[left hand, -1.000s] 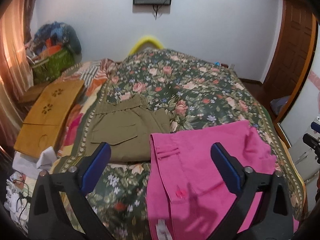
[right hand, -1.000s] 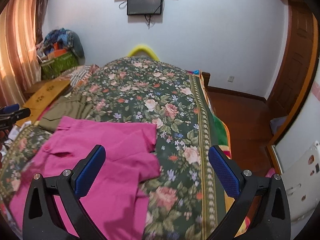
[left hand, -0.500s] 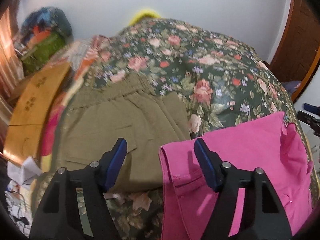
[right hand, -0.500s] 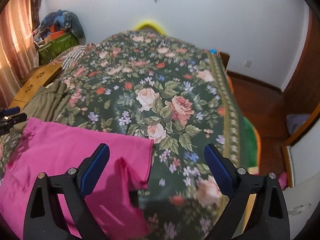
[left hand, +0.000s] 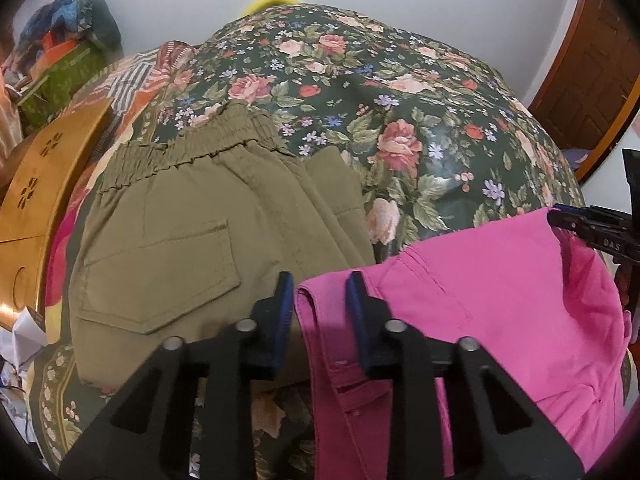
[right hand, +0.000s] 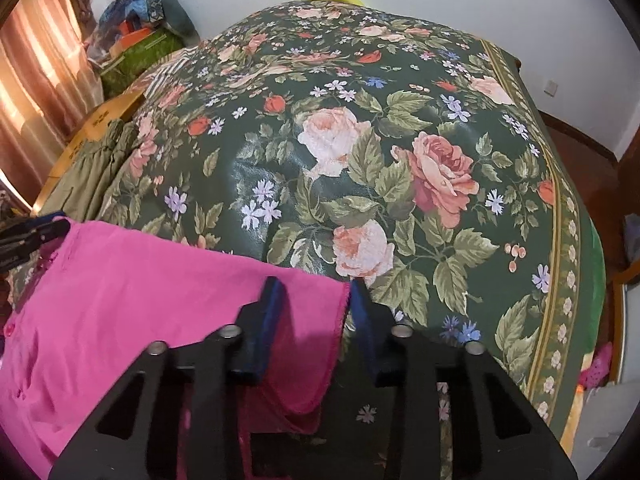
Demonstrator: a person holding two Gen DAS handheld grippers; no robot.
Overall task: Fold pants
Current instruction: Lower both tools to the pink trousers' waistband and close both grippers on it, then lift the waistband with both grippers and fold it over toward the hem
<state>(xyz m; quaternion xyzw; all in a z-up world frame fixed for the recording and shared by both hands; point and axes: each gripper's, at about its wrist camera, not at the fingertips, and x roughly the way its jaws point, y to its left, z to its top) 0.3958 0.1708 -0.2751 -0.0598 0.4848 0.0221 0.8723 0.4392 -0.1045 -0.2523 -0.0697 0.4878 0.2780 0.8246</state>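
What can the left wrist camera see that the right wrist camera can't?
Only the left wrist view shows the back pocket on the folded olive pants and the brown door.

Only the right wrist view shows the bedspread's striped border and the wall socket.

Both show the pink pants on the floral bedspread. The left gripper and right gripper each have an end of the pink pants between their jaws, which have just been closing.

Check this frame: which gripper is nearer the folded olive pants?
Left. The left gripper is at the pink pants' corner, right beside the olive pants. The right gripper is at the pink pants' opposite corner, farther away.
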